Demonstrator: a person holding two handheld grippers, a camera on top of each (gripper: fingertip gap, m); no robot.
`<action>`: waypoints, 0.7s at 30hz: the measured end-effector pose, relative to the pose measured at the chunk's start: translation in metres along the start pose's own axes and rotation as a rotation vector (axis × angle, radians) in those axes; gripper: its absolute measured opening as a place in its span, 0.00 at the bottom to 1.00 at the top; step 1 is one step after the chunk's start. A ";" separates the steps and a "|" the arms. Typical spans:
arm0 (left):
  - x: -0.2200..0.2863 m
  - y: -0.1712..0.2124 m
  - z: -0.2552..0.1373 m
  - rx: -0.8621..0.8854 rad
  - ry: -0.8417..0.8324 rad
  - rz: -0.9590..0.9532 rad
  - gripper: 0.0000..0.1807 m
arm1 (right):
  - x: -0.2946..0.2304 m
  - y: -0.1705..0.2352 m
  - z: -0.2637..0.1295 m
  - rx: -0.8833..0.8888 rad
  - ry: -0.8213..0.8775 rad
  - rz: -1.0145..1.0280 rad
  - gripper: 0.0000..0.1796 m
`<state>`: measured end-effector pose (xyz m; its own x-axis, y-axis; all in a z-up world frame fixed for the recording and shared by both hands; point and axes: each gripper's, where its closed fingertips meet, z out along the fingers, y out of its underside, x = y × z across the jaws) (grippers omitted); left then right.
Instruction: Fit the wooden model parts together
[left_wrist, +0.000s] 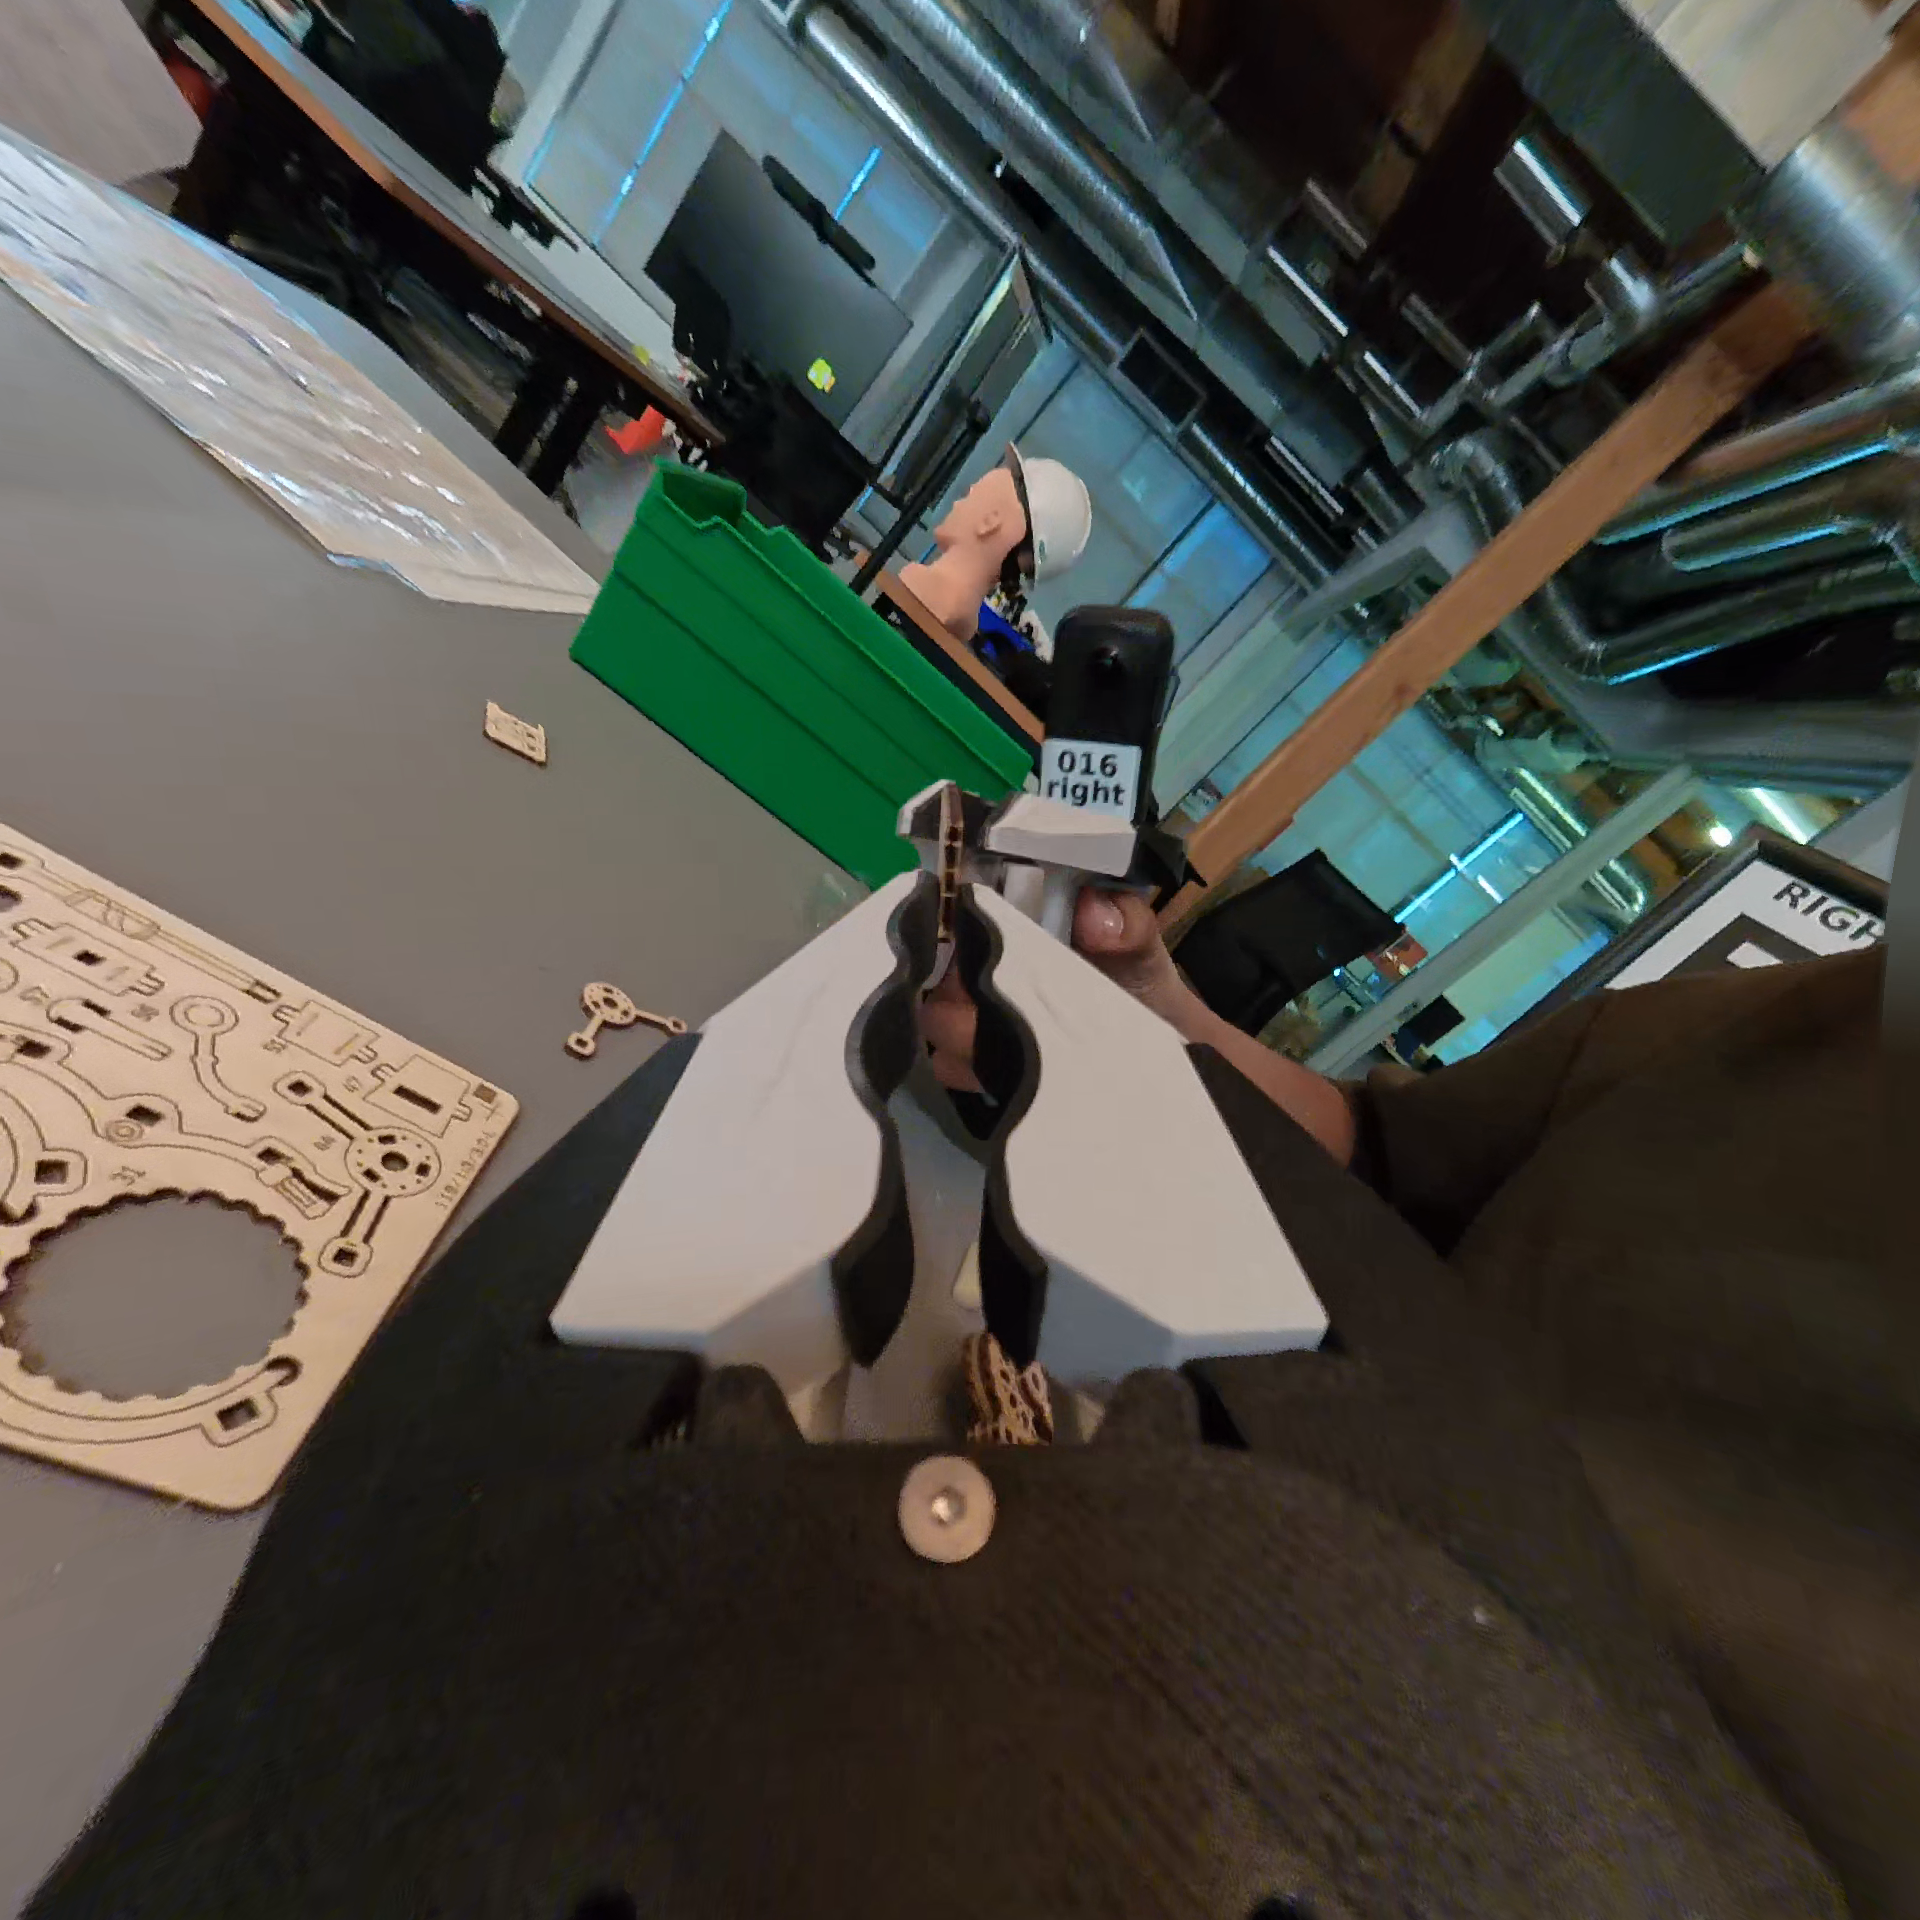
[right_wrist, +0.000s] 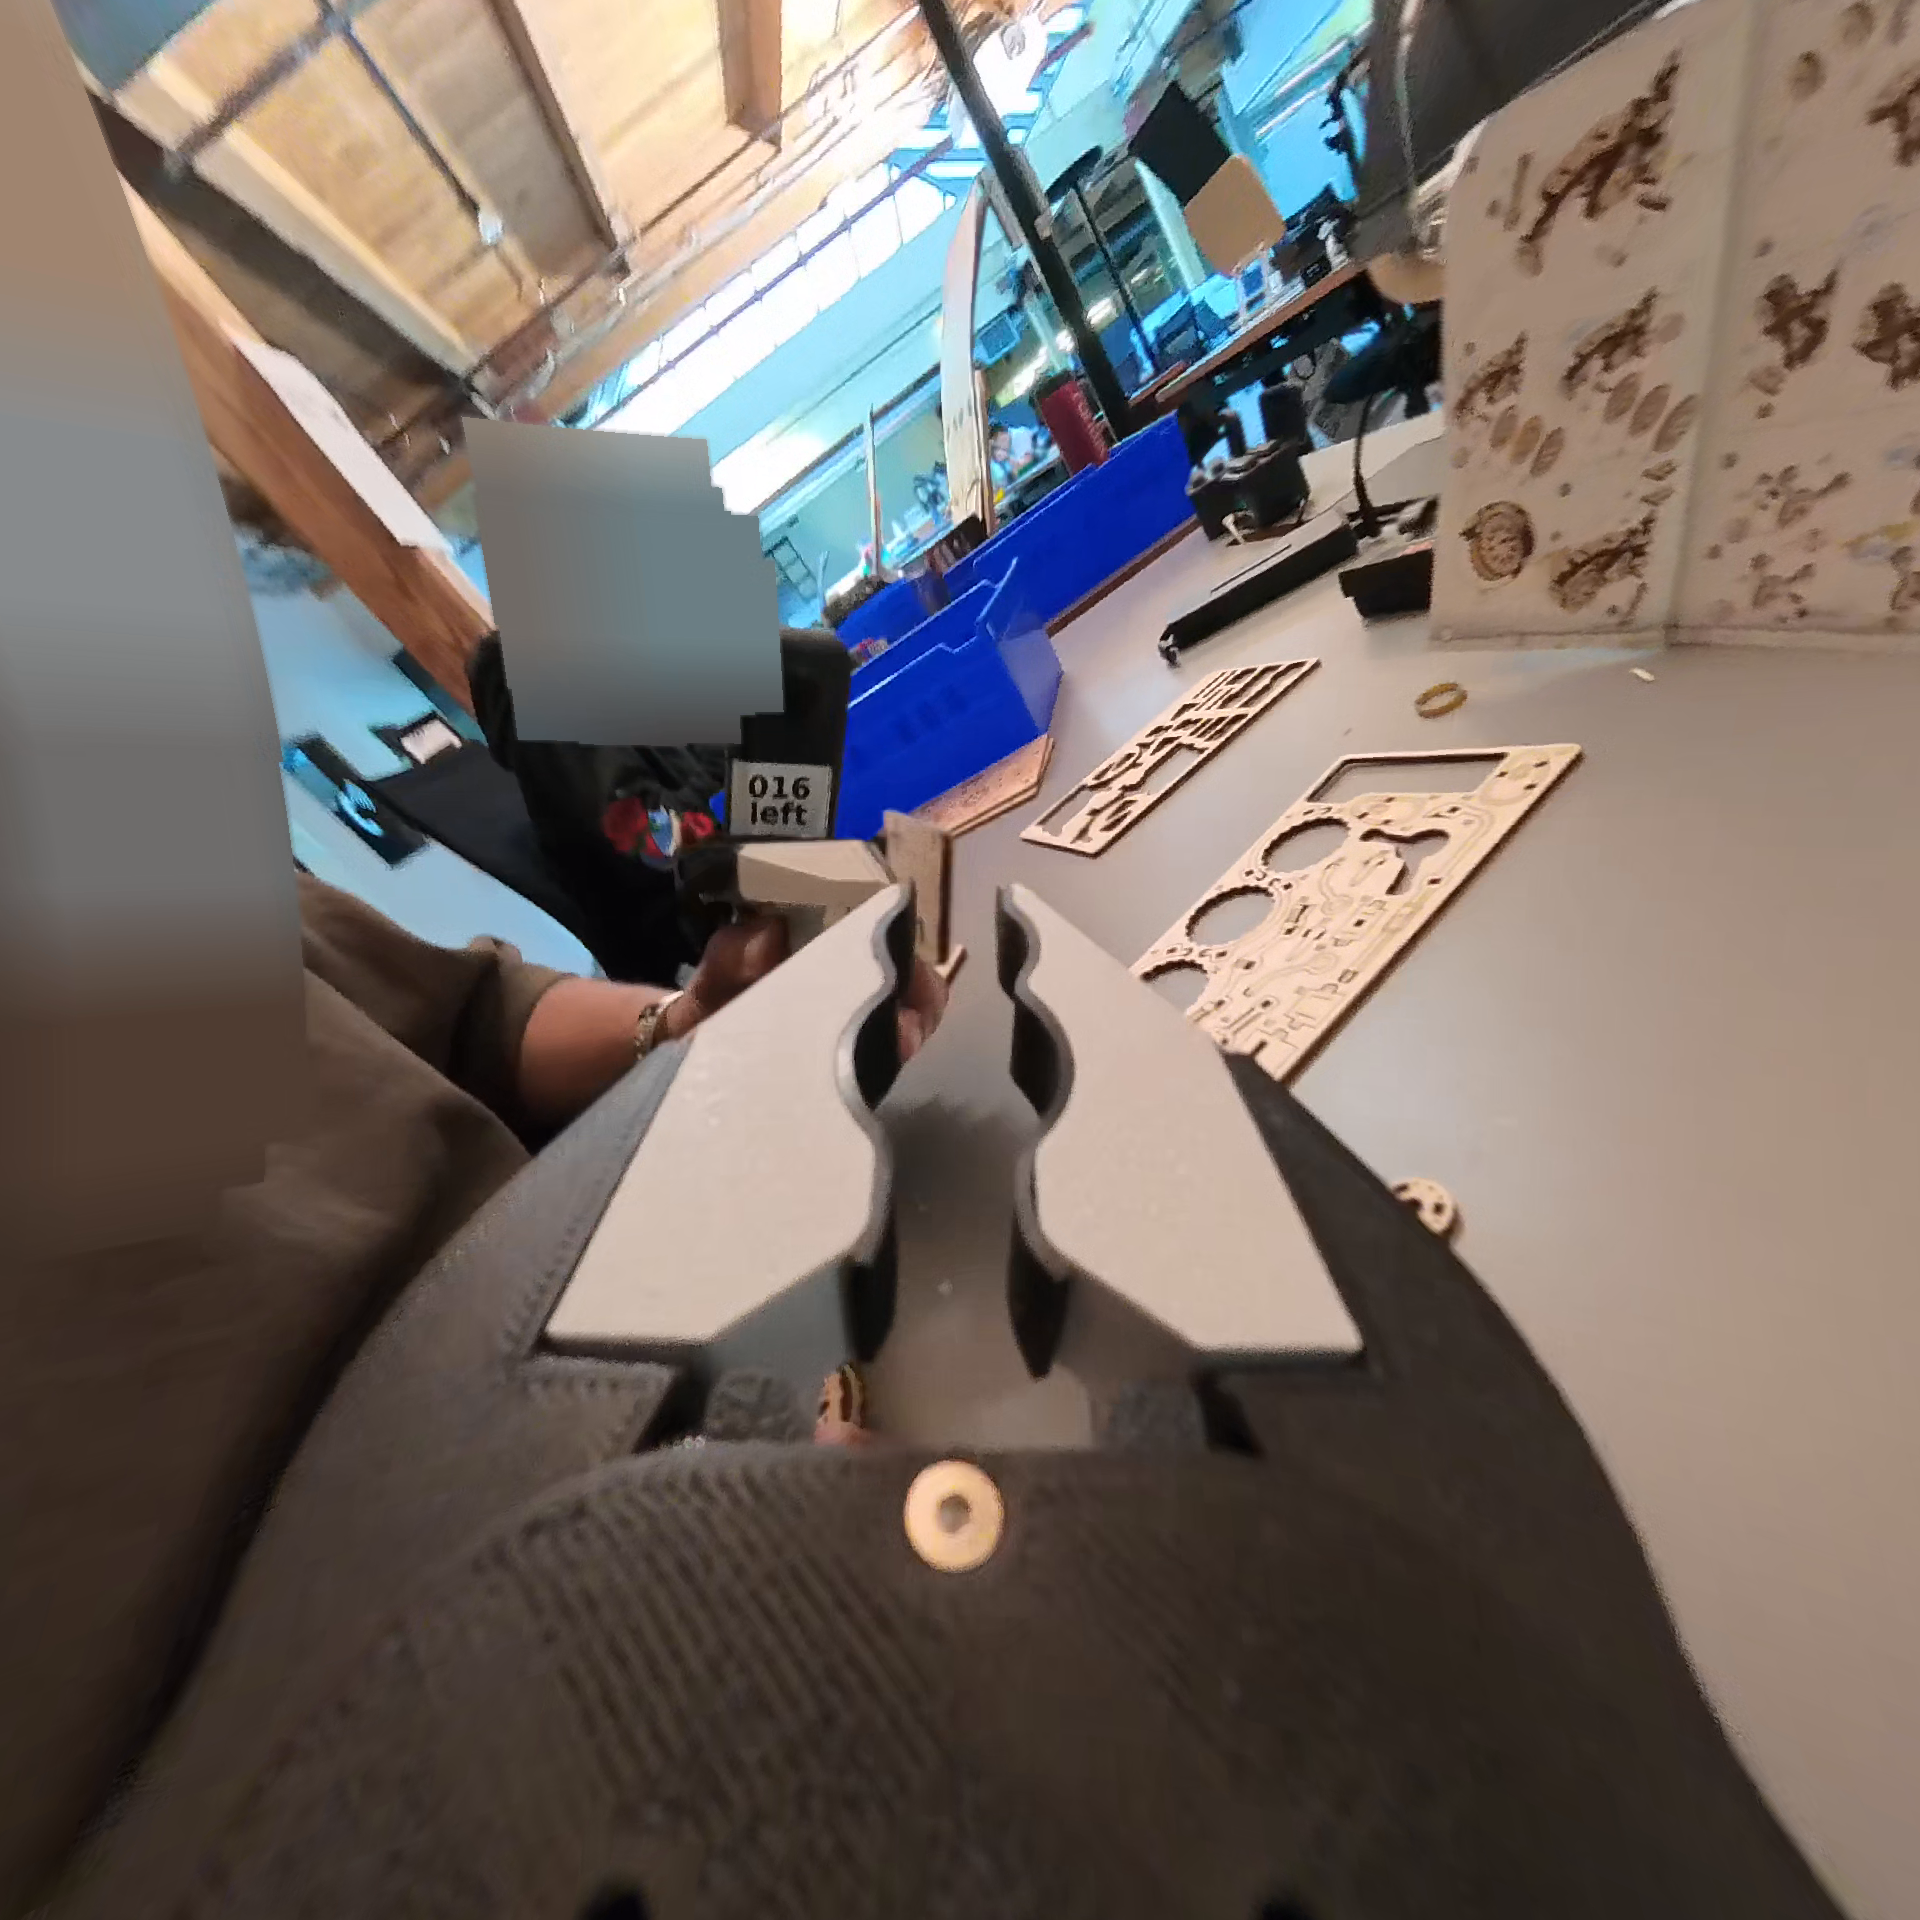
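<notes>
The left gripper (left_wrist: 951, 914) pinches a thin, flat laser-cut wooden piece (left_wrist: 948, 868) at its fingertips, twelve o'clock; the right gripper (right_wrist: 954, 935) stands open alongside. Misaligned closing could snap or twist it loose.

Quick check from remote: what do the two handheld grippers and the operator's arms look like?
Both the left gripper and the right gripper have pale grey wedge-shaped fingers with wavy black inner pads, on a textured black body with a round silver washer. Each carries a black camera with a white label. The person wears dark brown sleeves and a wrist bracelet.
</notes>
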<state>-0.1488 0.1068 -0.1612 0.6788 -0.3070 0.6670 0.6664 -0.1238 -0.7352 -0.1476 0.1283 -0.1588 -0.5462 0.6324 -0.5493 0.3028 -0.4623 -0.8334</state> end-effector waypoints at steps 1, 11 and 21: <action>0.000 -0.001 -0.001 0.013 0.001 0.006 0.00 | 0.003 -0.001 -0.001 0.013 0.000 0.032 0.08; 0.014 -0.011 -0.004 0.080 -0.018 0.250 0.00 | -0.022 0.009 0.015 0.039 -0.103 0.269 0.11; 0.025 -0.009 -0.001 0.101 0.011 0.268 0.00 | -0.024 0.003 0.015 0.127 -0.188 0.418 0.07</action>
<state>-0.1382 0.0992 -0.1387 0.8317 -0.3267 0.4489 0.4916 0.0575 -0.8689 -0.1450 0.1023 -0.1476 -0.5328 0.2578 -0.8060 0.4357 -0.7330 -0.5224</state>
